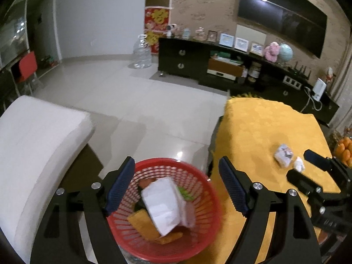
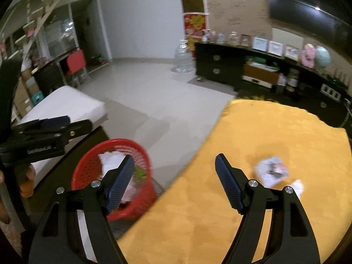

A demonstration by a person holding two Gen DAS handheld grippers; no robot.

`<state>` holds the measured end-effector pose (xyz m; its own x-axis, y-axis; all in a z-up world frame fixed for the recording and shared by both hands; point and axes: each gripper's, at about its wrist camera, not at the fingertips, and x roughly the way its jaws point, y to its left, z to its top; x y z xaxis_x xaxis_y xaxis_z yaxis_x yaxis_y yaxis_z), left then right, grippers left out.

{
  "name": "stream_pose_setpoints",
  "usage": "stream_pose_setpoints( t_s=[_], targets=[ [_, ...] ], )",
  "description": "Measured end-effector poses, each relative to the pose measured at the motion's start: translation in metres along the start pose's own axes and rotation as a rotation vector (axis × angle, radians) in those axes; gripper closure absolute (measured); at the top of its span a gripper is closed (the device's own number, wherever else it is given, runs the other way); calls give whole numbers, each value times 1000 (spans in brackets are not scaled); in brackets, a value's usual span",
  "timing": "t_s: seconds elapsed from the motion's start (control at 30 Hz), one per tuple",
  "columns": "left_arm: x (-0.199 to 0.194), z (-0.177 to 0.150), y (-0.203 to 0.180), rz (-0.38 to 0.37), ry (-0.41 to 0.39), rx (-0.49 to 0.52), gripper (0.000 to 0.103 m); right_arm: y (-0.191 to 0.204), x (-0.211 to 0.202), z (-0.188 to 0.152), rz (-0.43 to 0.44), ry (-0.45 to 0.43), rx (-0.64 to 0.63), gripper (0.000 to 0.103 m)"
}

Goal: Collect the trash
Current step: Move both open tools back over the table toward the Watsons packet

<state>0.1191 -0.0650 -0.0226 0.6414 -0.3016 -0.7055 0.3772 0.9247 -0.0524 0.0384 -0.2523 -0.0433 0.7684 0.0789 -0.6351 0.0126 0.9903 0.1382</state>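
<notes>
A red mesh basket (image 1: 198, 239) stands on the floor beside the yellow-clothed table (image 1: 264, 129). It holds a white folded paper (image 1: 162, 204), an orange wrapper and other scraps. My left gripper (image 1: 177, 187) hangs open and empty right above the basket. On the table lie a crumpled printed wrapper (image 1: 283, 155) and a small white paper wad (image 1: 299, 165). My right gripper (image 2: 175, 183) is open and empty over the table's left edge; the wrapper (image 2: 271, 171) and the wad (image 2: 297, 187) lie to its right. The basket also shows in the right wrist view (image 2: 88, 167).
A white padded seat (image 1: 37, 145) stands left of the basket. Oranges (image 1: 344, 150) sit at the table's right edge. A black TV cabinet (image 1: 198, 59) with frames and a large water bottle (image 1: 142, 52) line the far wall across a tiled floor.
</notes>
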Motion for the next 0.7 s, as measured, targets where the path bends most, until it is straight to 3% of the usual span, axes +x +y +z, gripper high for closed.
stream_pose_setpoints(
  t_s=[0.37, 0.7],
  targets=[
    [8, 1, -76, -85, -13, 81, 24, -94, -47, -16, -182, -49, 141, 29],
    [31, -9, -149, -147, 22, 200, 22, -153, -73, -33, -305, -47, 264, 29]
  ],
)
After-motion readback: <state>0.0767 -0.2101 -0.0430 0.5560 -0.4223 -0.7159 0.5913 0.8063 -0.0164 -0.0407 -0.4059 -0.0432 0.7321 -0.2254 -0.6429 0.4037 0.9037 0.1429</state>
